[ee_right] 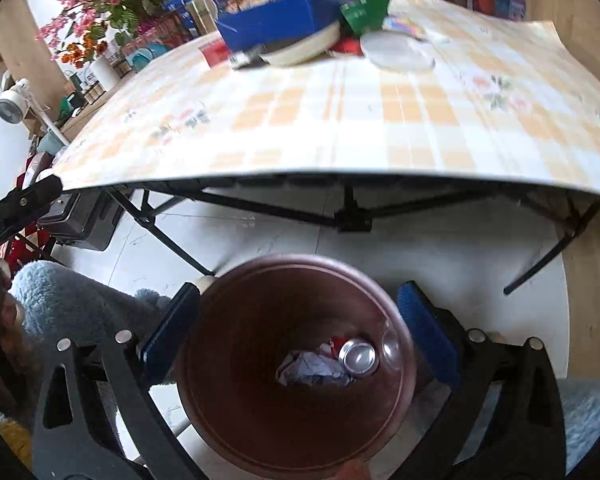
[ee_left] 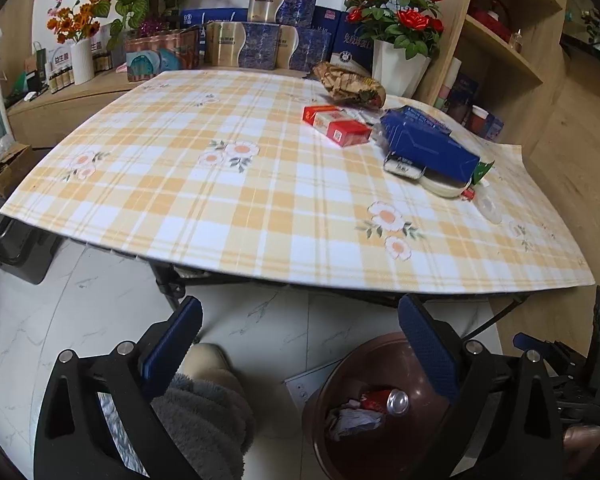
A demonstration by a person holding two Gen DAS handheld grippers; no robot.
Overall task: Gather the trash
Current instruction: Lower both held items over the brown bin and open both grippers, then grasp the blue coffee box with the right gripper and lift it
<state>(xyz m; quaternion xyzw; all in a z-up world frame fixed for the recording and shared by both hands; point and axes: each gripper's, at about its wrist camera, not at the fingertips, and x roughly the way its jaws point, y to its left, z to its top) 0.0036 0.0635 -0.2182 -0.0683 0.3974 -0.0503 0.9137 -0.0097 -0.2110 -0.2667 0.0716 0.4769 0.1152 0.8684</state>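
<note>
Right gripper was spread wide, nothing between the pads, hanging over the brown bin. In the bin: one silver-topped can and one crumpled paper wad. Left gripper also spread, empty, bin at its 5 o'clock. On the table at 1 o'clock: two red packs, one blue box, one brown bag. Label text was too small to read.

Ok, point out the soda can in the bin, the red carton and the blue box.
soda can (ee_right: 358,356): right wrist view, on its silver end.
red carton (ee_left: 348,132): left wrist view, on its near end.
blue box (ee_left: 428,144): left wrist view, on its top face.
</note>
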